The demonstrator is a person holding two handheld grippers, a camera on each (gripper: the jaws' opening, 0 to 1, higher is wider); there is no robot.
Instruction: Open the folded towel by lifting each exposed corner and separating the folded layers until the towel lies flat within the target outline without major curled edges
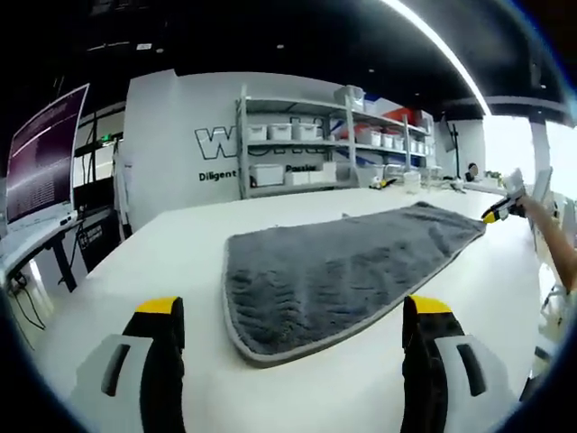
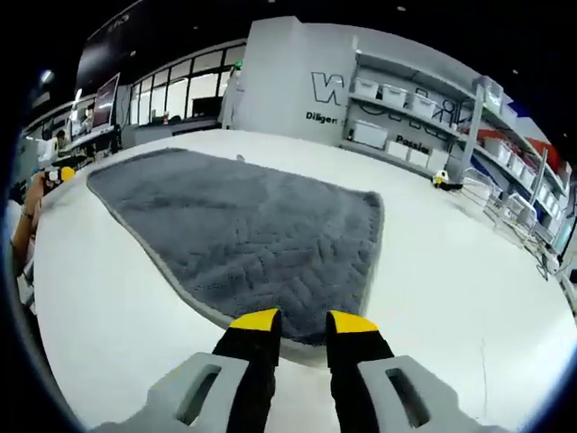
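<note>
We see a grey towel [image 1: 343, 271] of thick, matt, fuzzy pile cloth with a smoother, paler stitched hem. It lies on a white table [image 1: 180, 262], smooth with a faint sheen. The shelving [image 1: 297, 144] looks like pale painted metal holding white plastic bins.

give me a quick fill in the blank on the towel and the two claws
1. The towel is ____ in colour.
2. The left claw is ____, apart from the towel.
3. The right claw is at the towel's ____.
4. The towel lies on a ____ table.

Missing words: grey; open; edge; white
</note>
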